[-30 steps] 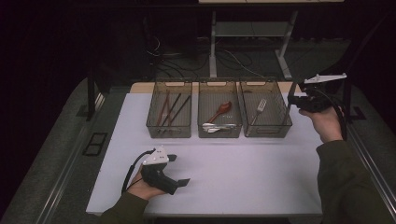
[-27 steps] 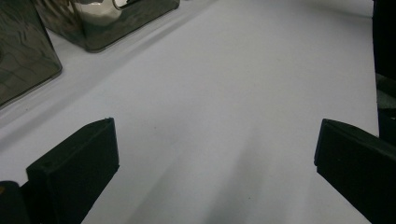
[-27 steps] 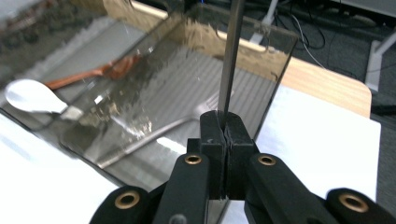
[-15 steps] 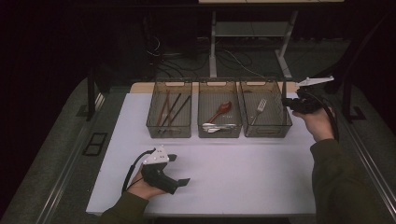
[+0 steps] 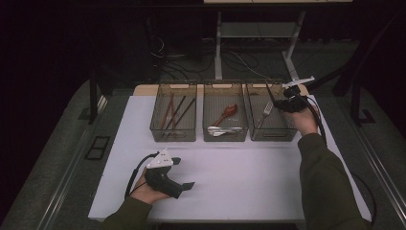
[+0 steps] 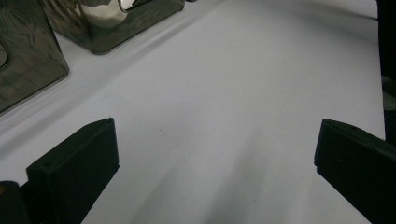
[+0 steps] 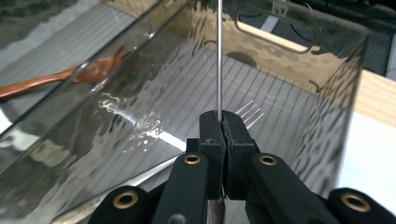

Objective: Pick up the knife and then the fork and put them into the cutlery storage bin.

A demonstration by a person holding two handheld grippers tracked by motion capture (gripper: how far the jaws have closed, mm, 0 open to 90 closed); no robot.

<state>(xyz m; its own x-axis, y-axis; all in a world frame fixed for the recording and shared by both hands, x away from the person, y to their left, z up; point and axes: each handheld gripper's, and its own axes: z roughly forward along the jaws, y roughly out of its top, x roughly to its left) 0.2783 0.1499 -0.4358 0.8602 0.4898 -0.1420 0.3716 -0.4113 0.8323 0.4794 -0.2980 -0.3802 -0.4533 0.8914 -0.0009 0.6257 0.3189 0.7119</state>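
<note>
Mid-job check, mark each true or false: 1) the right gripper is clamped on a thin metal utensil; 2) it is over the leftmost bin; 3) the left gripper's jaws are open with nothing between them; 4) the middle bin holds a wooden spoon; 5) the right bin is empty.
1) True. The right gripper has its jaws pressed together on a thin metal utensil, seen edge-on.
2) False. It is at the right bin.
3) True. The left gripper has its jaws wide apart over the bare white table.
4) True. A wooden spoon lies in the middle bin.
5) False. A fork already lies in the right bin.
</note>
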